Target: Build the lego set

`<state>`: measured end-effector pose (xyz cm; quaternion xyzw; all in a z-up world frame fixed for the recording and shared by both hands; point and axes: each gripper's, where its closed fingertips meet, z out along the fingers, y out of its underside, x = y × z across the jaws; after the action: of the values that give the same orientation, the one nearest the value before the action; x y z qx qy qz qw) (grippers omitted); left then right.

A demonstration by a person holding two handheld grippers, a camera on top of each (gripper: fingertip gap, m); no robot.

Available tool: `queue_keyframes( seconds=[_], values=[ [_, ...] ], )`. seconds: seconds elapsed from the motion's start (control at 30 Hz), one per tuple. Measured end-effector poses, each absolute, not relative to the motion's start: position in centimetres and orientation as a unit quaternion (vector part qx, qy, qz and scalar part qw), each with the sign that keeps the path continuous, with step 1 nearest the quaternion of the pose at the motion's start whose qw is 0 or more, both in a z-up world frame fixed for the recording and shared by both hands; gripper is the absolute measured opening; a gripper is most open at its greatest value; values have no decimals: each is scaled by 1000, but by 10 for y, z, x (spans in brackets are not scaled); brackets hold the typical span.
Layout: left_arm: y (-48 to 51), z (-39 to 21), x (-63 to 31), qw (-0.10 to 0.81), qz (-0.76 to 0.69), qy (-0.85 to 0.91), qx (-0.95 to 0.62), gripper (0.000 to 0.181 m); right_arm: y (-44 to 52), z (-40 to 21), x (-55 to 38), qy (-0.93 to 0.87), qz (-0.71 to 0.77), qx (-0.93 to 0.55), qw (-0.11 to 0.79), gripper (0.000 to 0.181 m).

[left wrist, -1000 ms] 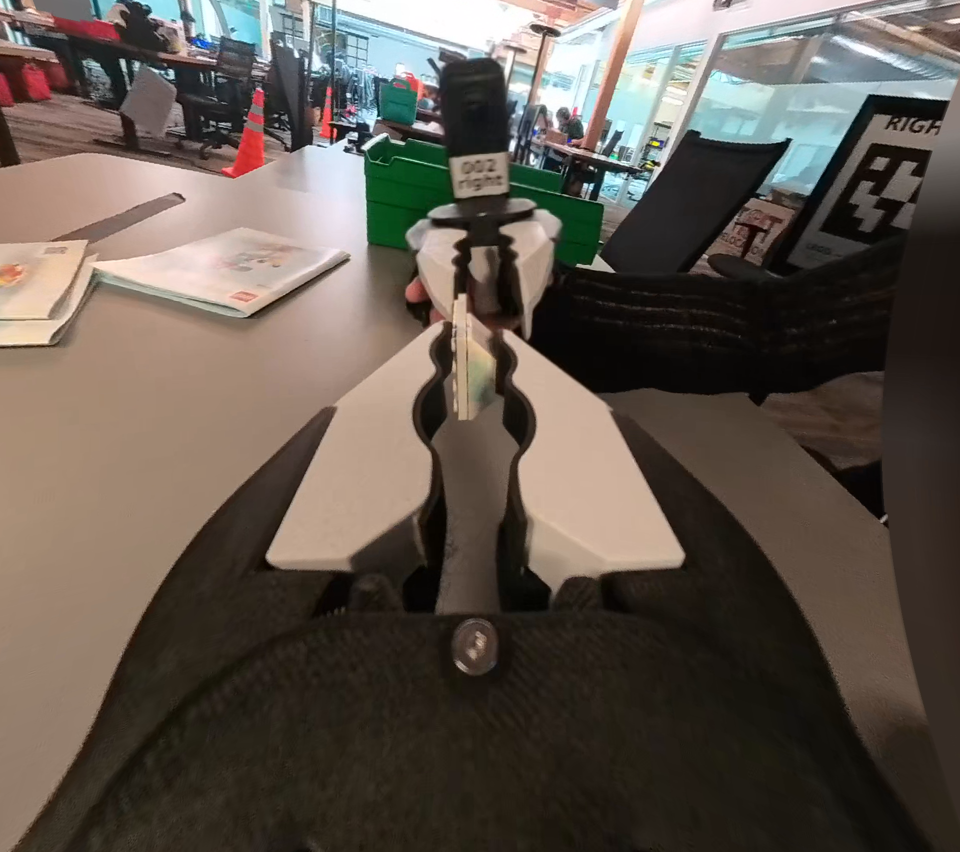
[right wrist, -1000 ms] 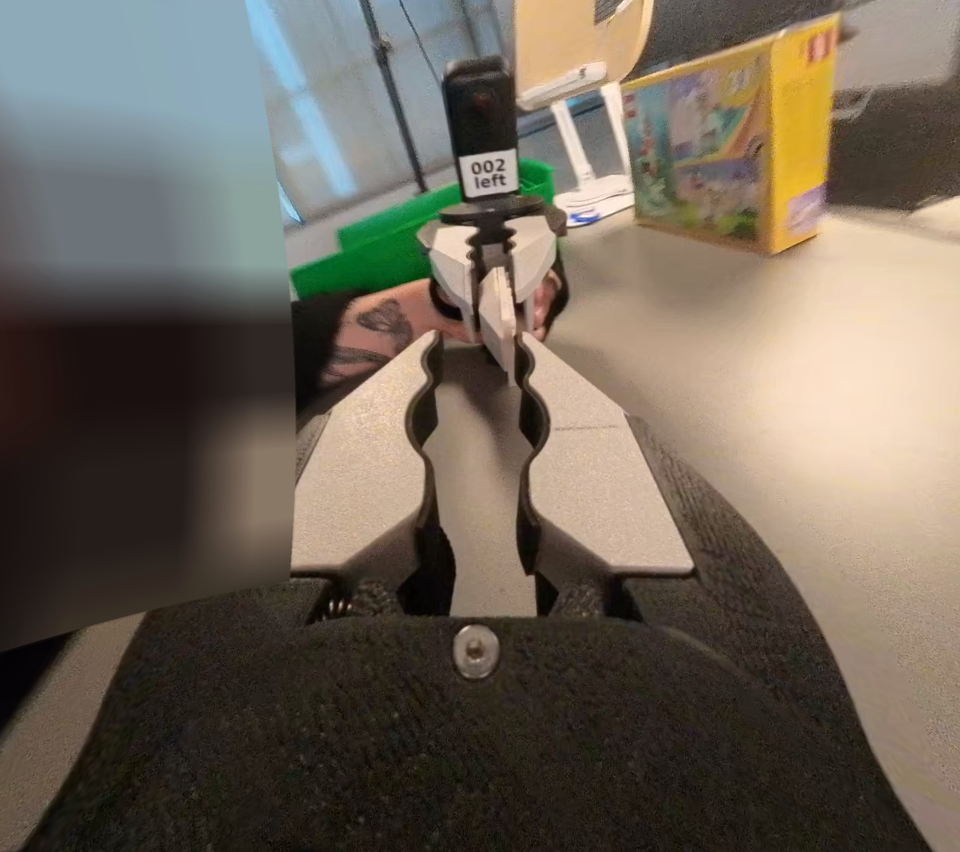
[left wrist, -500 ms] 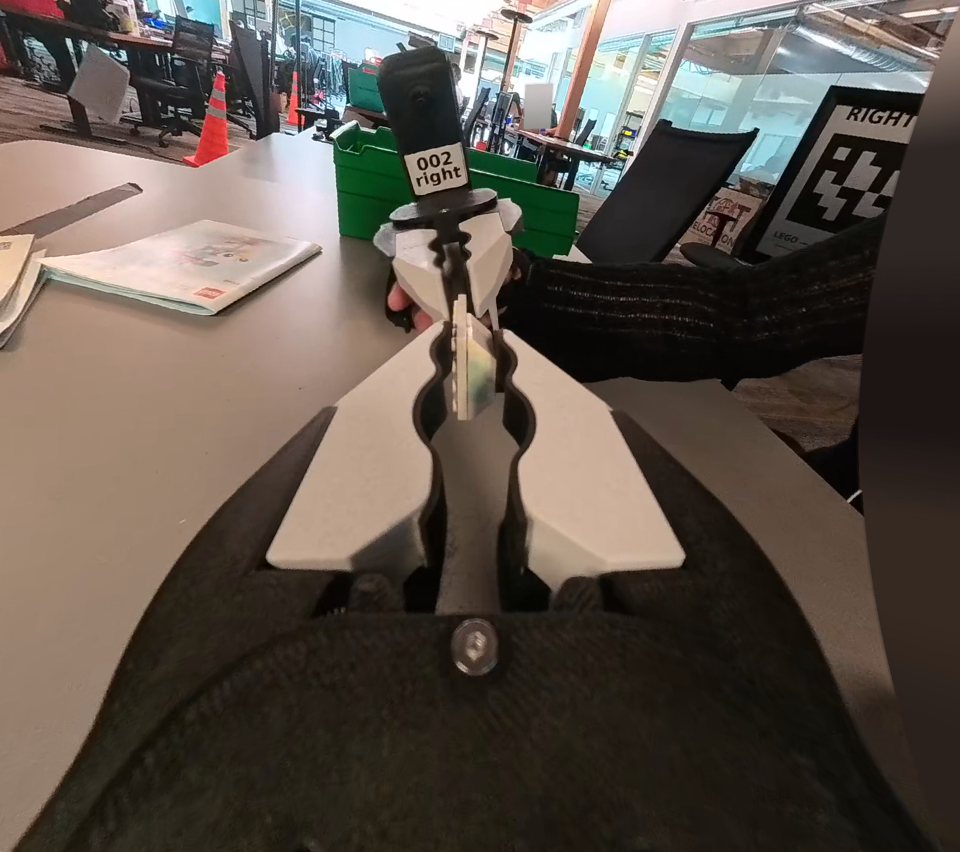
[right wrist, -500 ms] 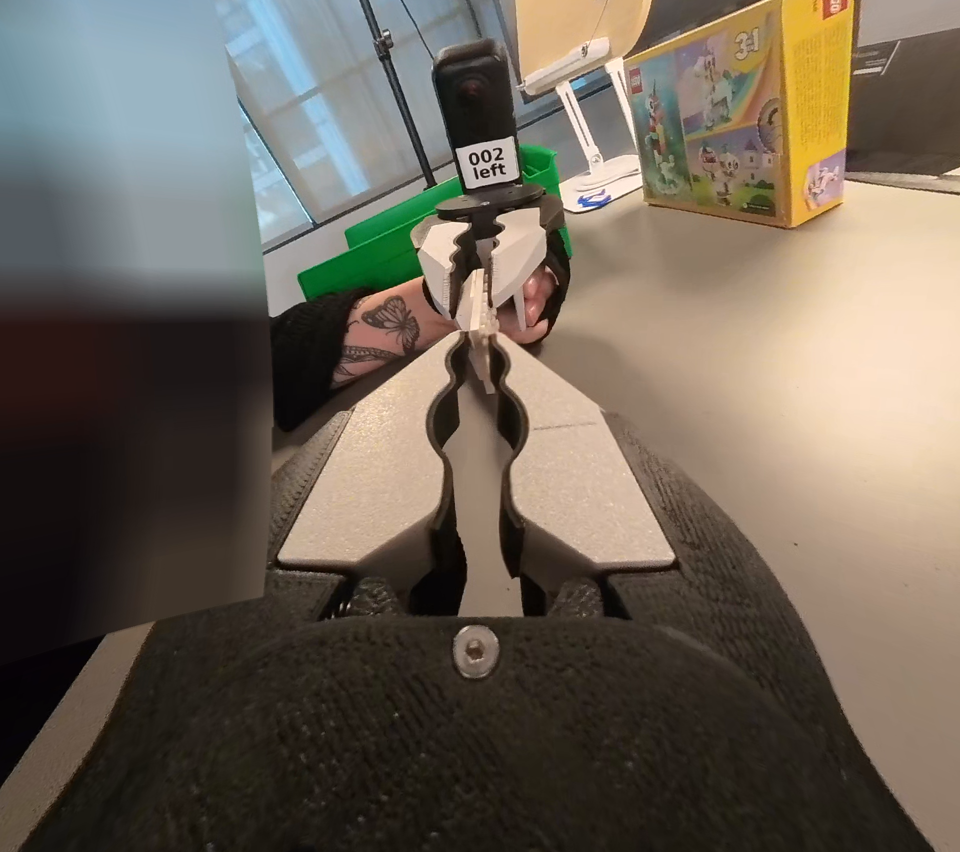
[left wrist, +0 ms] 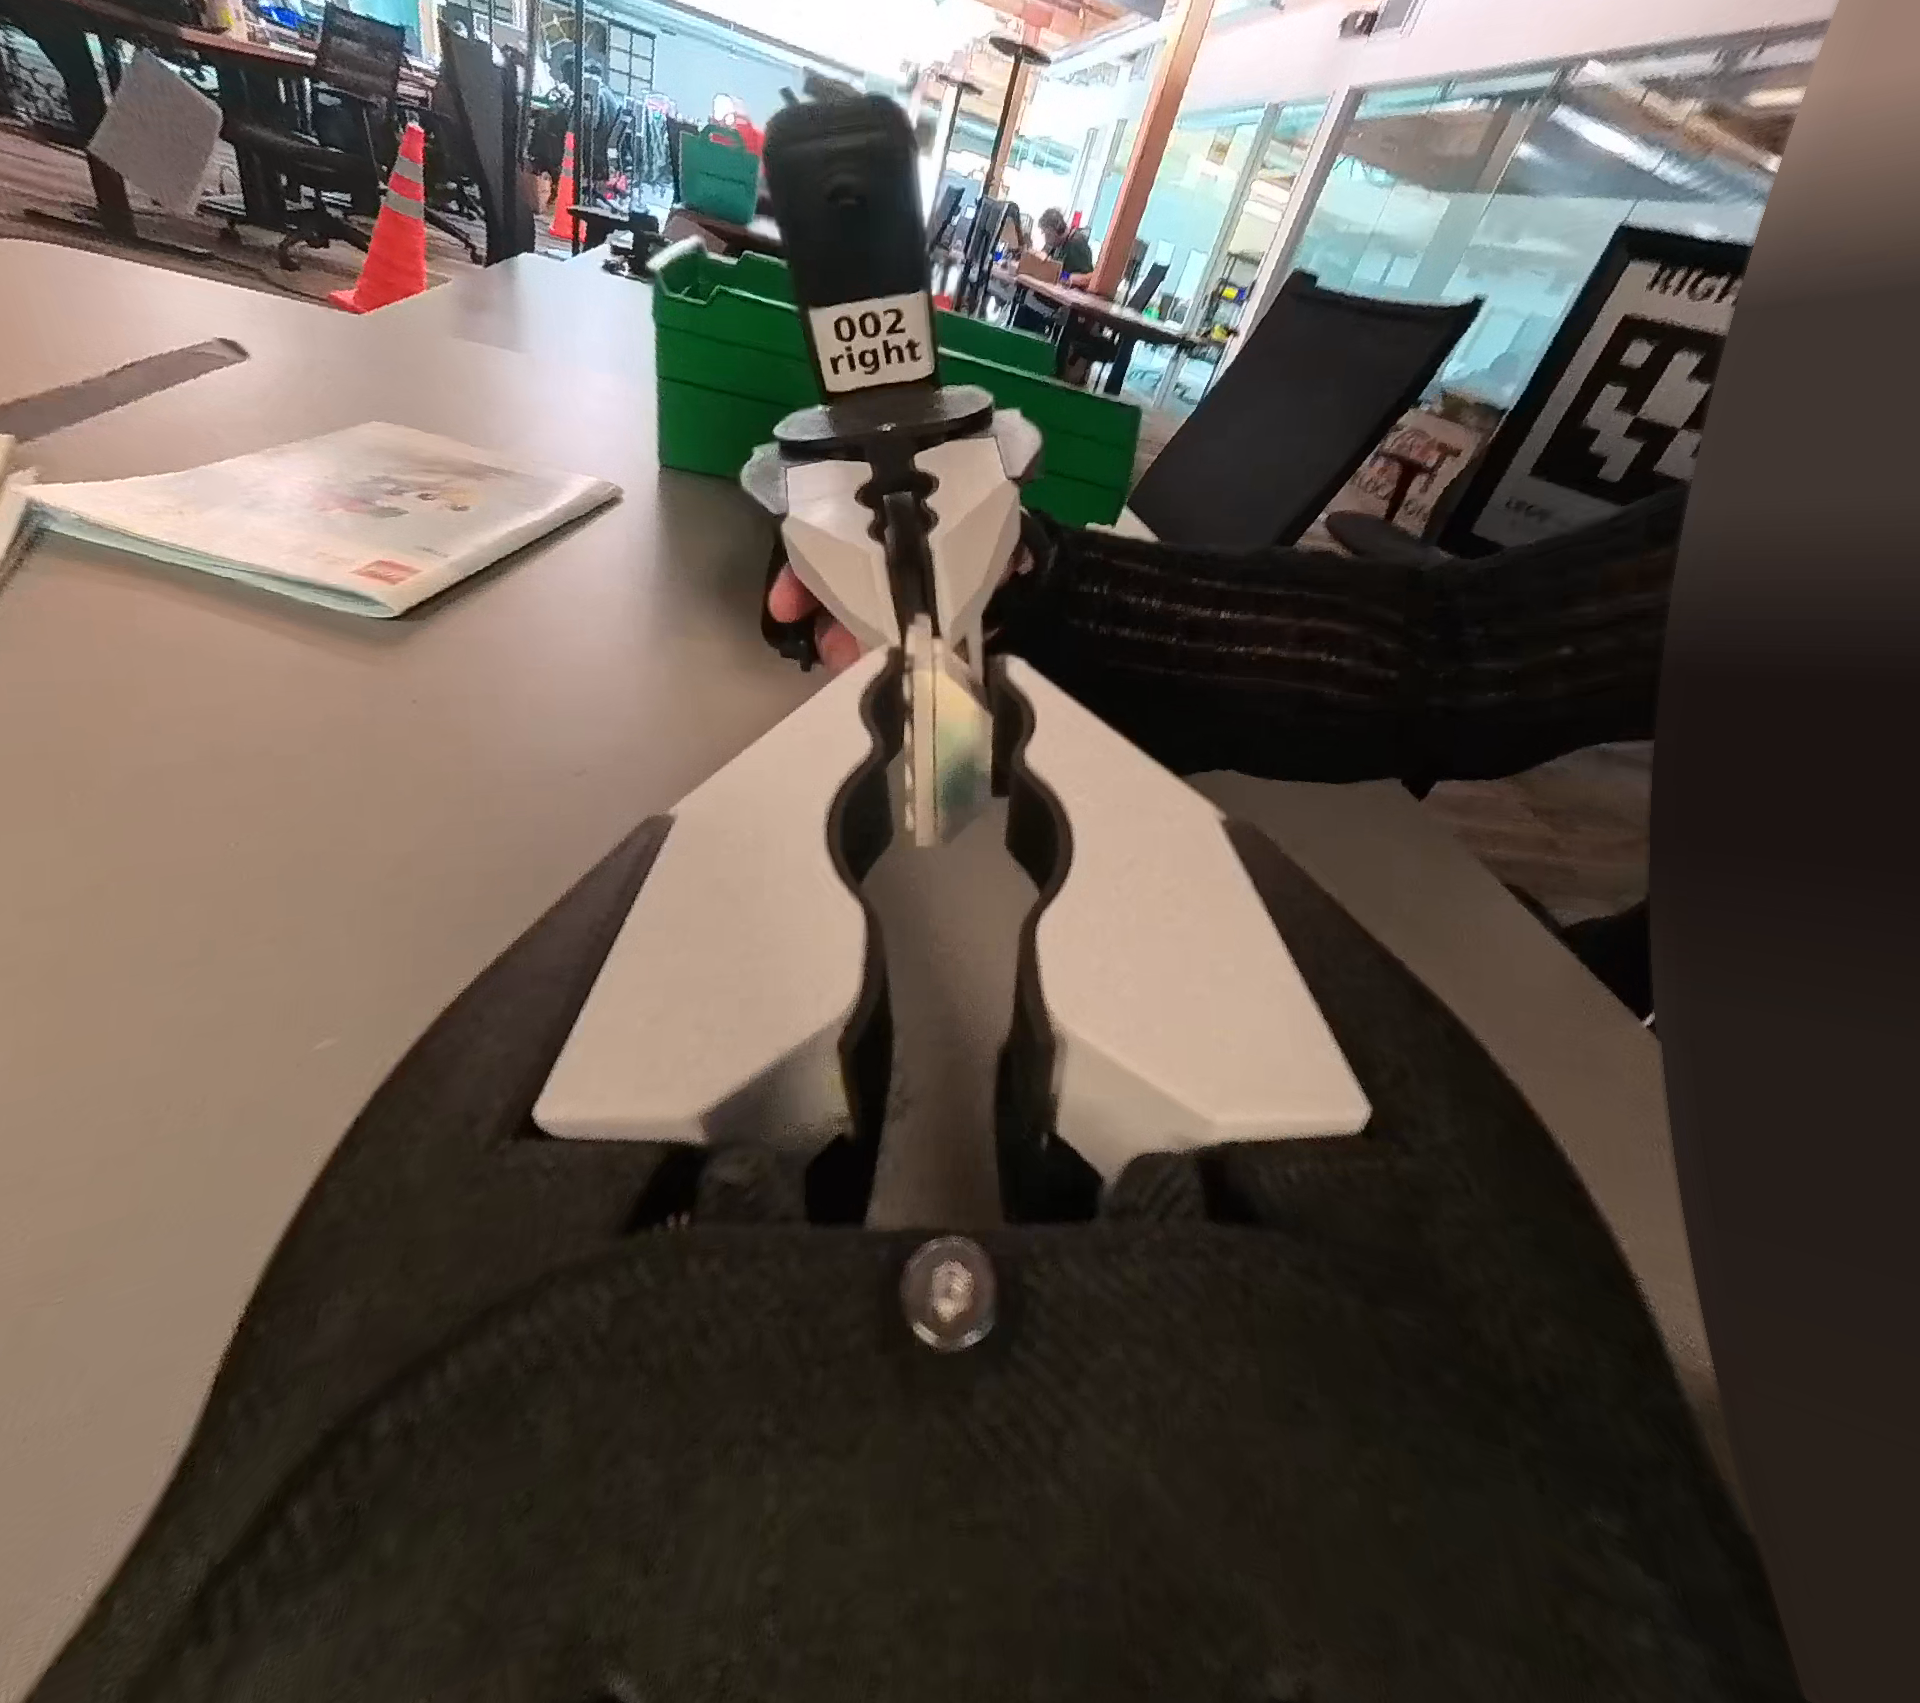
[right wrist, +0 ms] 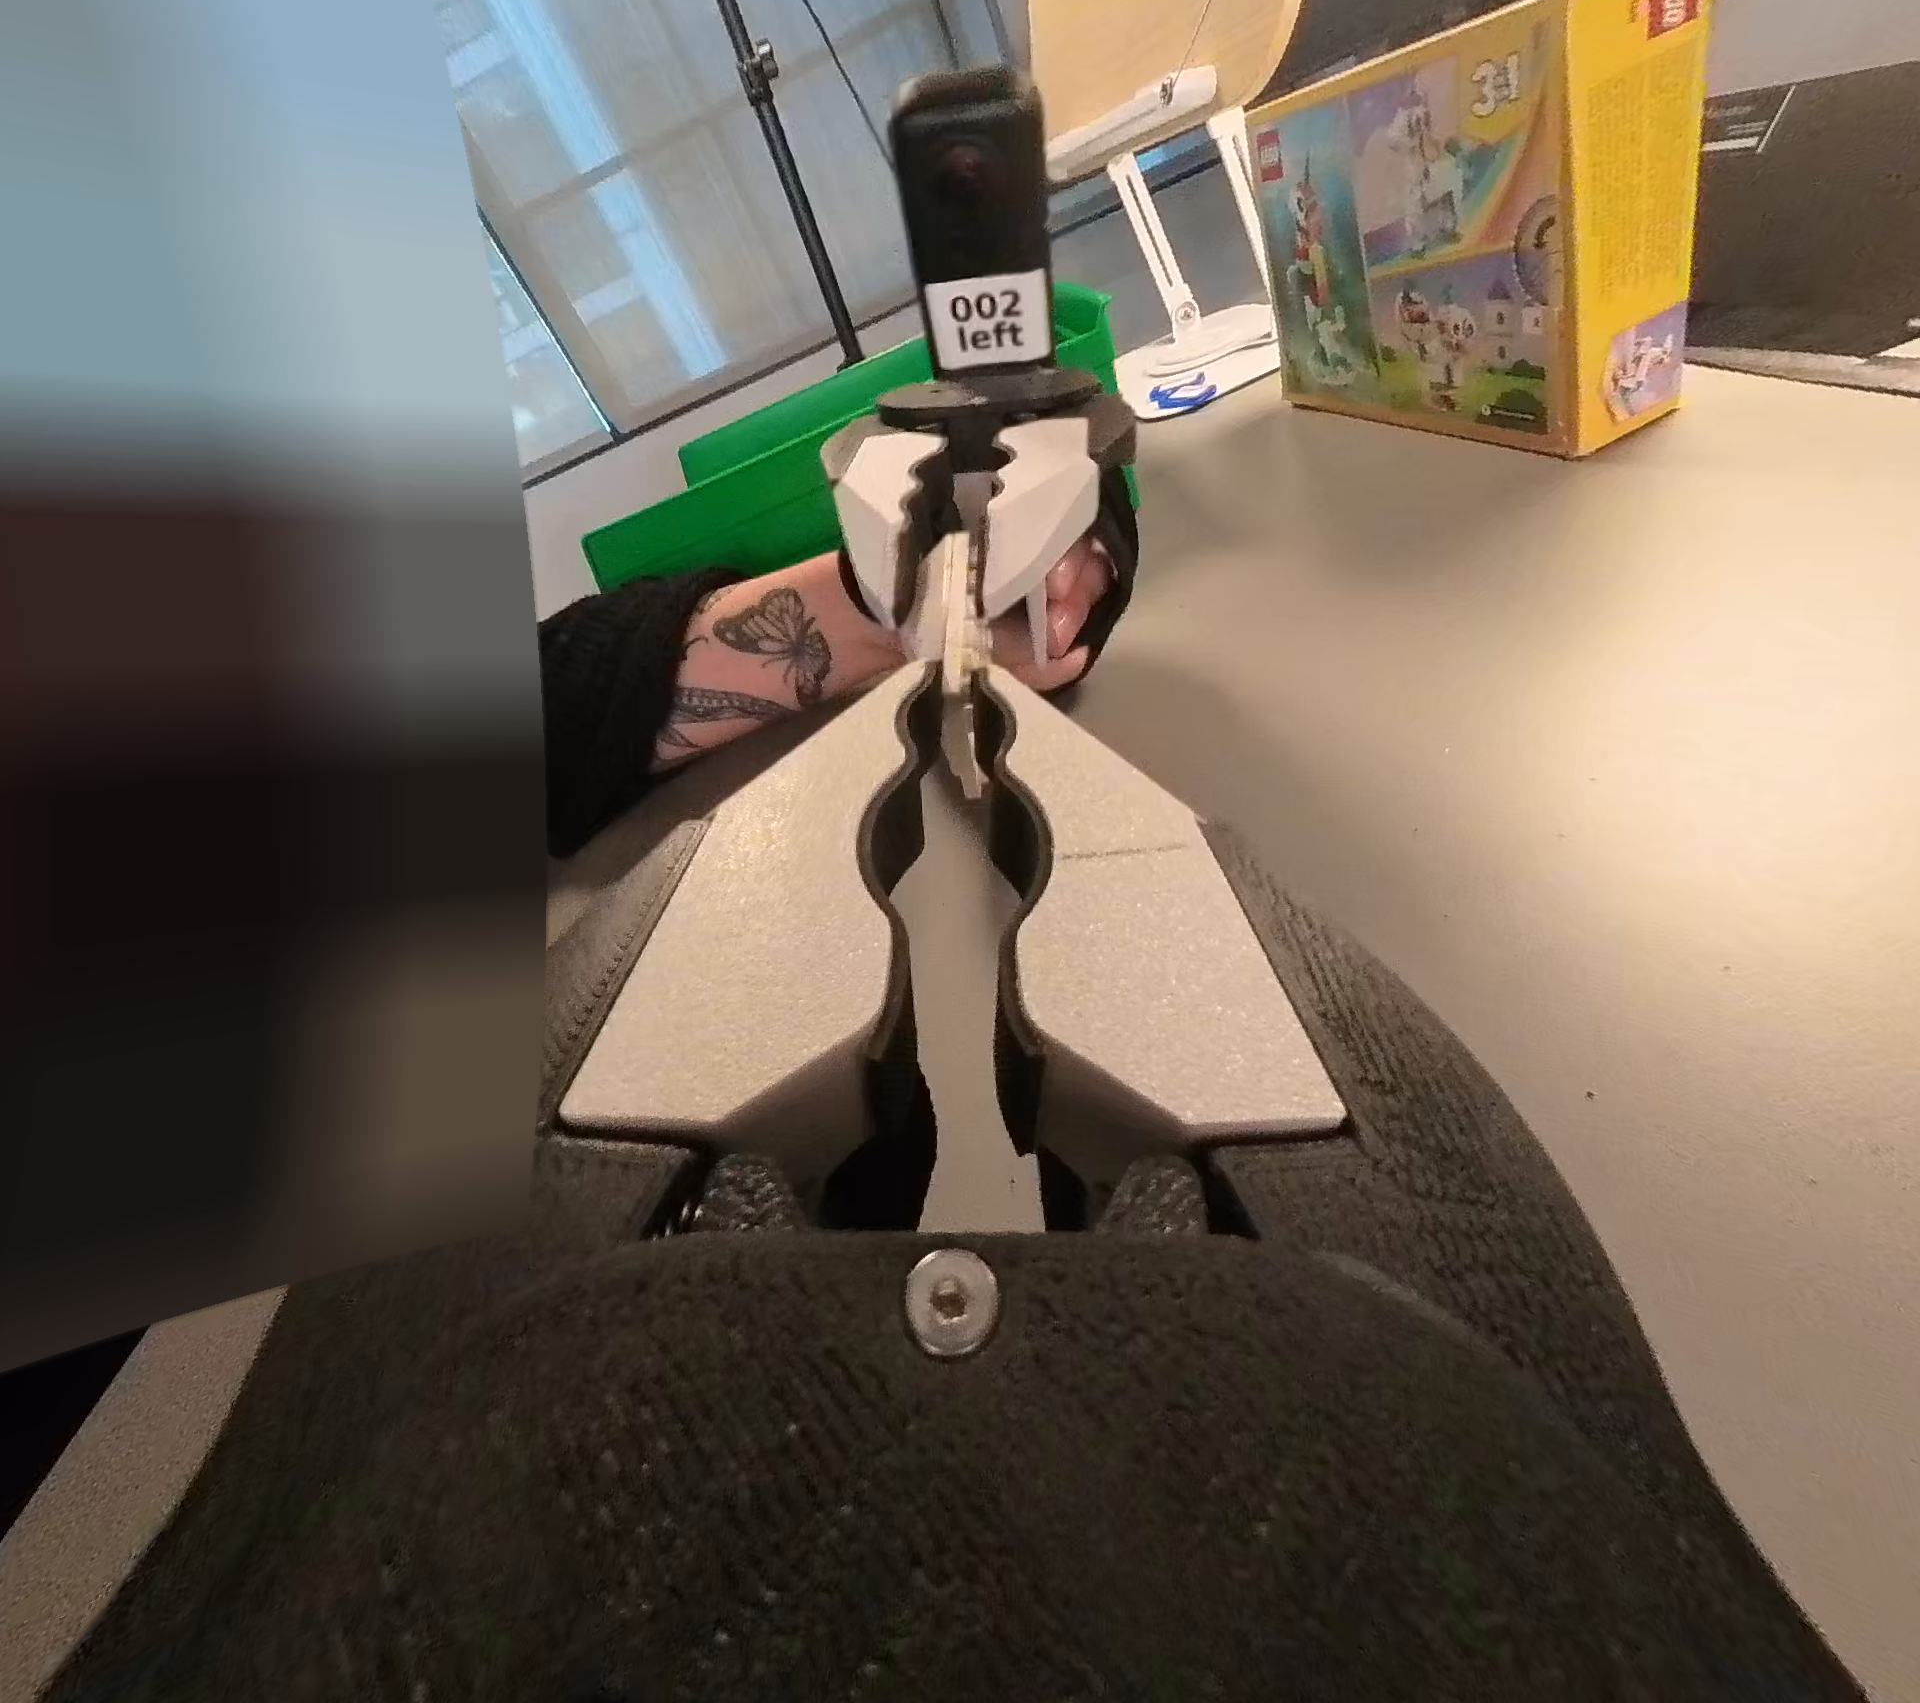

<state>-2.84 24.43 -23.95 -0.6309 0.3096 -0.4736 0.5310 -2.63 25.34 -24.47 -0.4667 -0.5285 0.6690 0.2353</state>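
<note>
My two grippers face each other tip to tip above a grey table (left wrist: pixel 312 822). My left gripper (left wrist: pixel 940 677) is shut on a thin white flat piece (left wrist: pixel 940 760) that stands on edge, with a shiny patch on one face. My right gripper (right wrist: pixel 956 703) is shut on the far end of what looks like the same white piece (right wrist: pixel 964 749). The right gripper also shows head-on in the left wrist view (left wrist: pixel 920 625), and the left gripper in the right wrist view (right wrist: pixel 951 604). A hand and a dark sleeve sit behind each gripper.
Green bins (left wrist: pixel 727 396) stand behind the right gripper, and a green bin (right wrist: pixel 769 490) behind the left. A booklet (left wrist: pixel 332 510) lies at left. A yellow toy box (right wrist: pixel 1455 240) and a white stand (right wrist: pixel 1195 282) are at right. A black chair (left wrist: pixel 1299 406) stands past the table edge. Left and right tips are no more than a few centimetres apart.
My right gripper's jaws have narrowed from clearly apart to shut on the white piece. The left gripper has stayed shut on it. Both views have shifted slightly.
</note>
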Motion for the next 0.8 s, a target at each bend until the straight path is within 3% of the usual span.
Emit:
queue_keyframes(
  seconds=[0.37,0.57,0.8],
  values=[
    [254,-216,-23,577,-502,257,-591,13,236,-258,-37,-583,620,-468,238,3],
    [263,-205,-49,620,-501,193,-572,26,260,-237,-33,-508,668,-464,284,3],
    [262,-217,-36,572,-534,205,-588,26,264,-220,-27,-458,719,-440,282,3]
  ],
)
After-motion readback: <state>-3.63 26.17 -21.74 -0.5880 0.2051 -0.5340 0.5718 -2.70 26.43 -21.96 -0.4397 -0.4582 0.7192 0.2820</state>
